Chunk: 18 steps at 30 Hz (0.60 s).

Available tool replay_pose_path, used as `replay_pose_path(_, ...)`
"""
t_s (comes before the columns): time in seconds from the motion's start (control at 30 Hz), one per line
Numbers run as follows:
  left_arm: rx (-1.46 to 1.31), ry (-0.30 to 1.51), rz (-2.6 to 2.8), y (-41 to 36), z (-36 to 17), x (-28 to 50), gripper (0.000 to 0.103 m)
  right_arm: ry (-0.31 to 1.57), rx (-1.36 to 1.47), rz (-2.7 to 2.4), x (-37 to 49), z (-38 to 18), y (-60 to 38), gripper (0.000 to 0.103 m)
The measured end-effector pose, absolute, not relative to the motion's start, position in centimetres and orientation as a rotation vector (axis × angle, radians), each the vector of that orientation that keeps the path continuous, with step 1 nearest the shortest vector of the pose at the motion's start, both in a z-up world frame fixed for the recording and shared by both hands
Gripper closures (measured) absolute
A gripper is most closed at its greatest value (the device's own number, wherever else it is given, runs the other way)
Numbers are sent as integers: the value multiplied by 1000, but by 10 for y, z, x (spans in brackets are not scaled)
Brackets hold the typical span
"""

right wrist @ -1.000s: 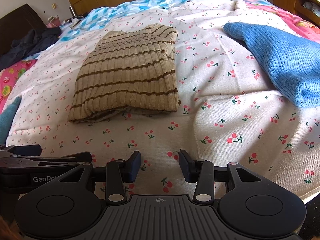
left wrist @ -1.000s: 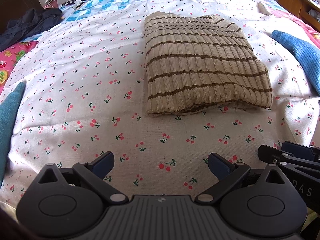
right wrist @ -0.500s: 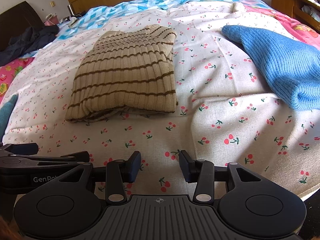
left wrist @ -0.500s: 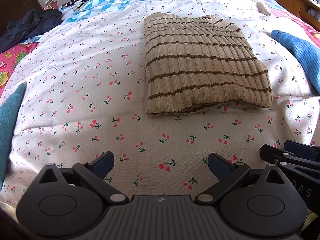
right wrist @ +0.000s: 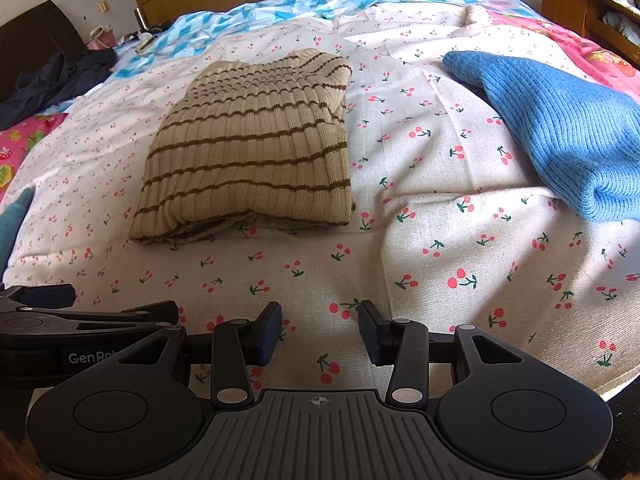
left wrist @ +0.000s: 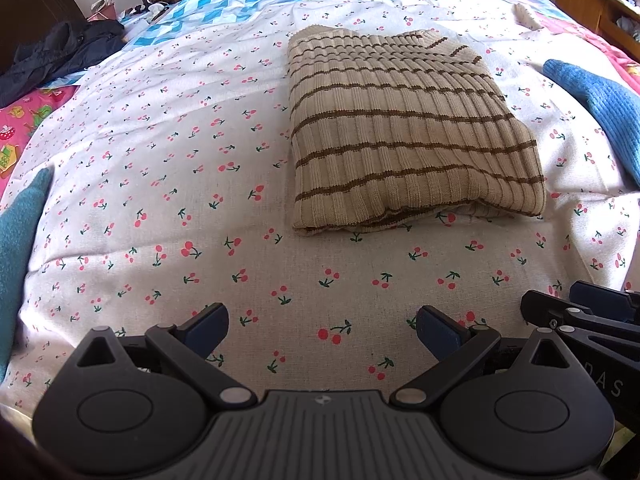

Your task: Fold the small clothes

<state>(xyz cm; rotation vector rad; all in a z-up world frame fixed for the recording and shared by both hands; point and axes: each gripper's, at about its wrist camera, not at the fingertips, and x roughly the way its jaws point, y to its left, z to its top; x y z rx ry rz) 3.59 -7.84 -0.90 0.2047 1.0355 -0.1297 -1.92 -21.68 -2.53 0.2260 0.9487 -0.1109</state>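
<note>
Beige with thin brown stripes, the folded sweater (left wrist: pixel 408 132) lies flat on the bed, on the white cherry sheet (left wrist: pixel 160 184). It sits in the middle, a bit far from me, and nothing touches it. Its thick folded edge faces me.

My left gripper (left wrist: pixel 322 326) hangs low over the near part of the sheet. Its two blue fingers (left wrist: pixel 206 322) are wide apart and hold nothing. My right gripper (right wrist: pixel 320 330) is just beside it, on the right. Its fingers are apart too, but not as wide, and they hold nothing.

On the right lies a fuzzy blue sweater (right wrist: pixel 560 132), well apart from the striped one. At the left edge I see a bit of teal cloth (left wrist: pixel 18 248). Far to the left there is a dark jacket (left wrist: pixel 56 52).
</note>
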Motion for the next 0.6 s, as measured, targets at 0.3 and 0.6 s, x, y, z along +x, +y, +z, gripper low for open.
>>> replay_pose_path(0.3, 206, 1035, -126, -78, -10, 36, 0, 947, 220, -107, -20, -25, -214, 61)
replay_pose_path(0.6, 206, 1032, -124, -77, -10, 35, 0, 946, 219, -106, -20, -25, -214, 61)
